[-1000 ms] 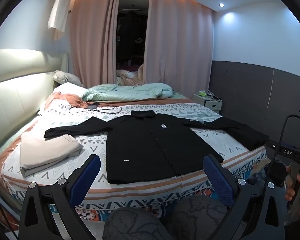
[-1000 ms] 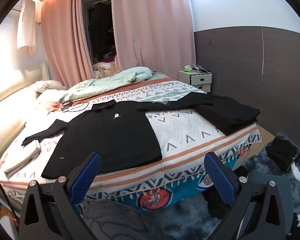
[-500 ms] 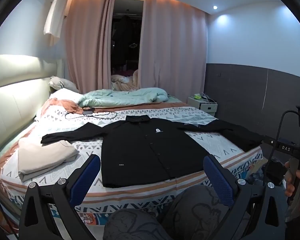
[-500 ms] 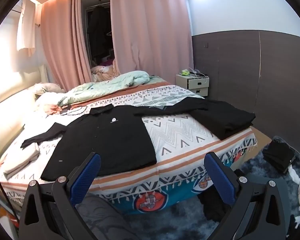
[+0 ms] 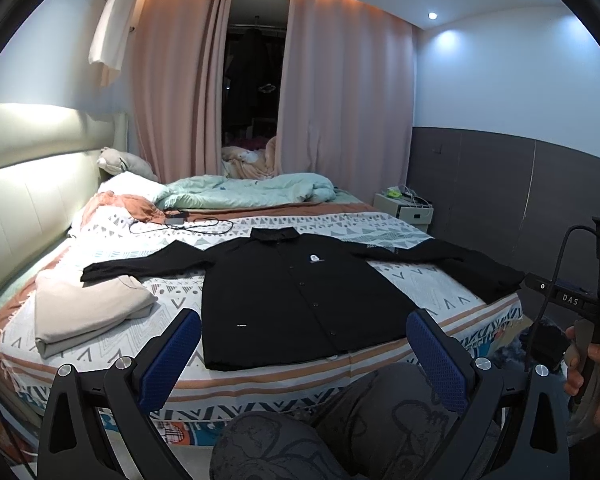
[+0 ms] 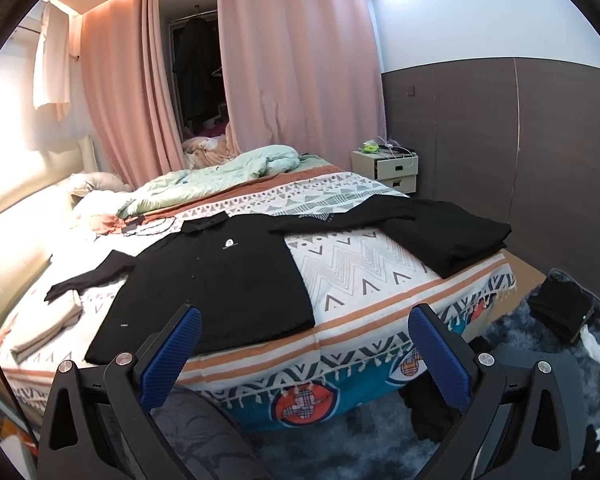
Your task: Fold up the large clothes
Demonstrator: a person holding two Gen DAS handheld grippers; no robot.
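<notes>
Standing at the foot of the bed (image 5: 380, 232), I hold my left hand-held gripper (image 5: 303, 354) and right hand-held gripper (image 6: 304, 350) with fingers spread wide, pinching nothing. Ahead of both and well apart from them, the black shirt (image 5: 296, 292) lies flat on the patterned cover, buttons up, sleeves stretched out, collar farthest from me. A folded beige garment (image 5: 88, 308) lies beside its left sleeve.

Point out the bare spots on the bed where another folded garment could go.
Bare bedspread lies between the black shirt and the black pile, and beyond the collar before the green duvet. The left side is crowded: the beige stack lies under a sleeve.
</notes>
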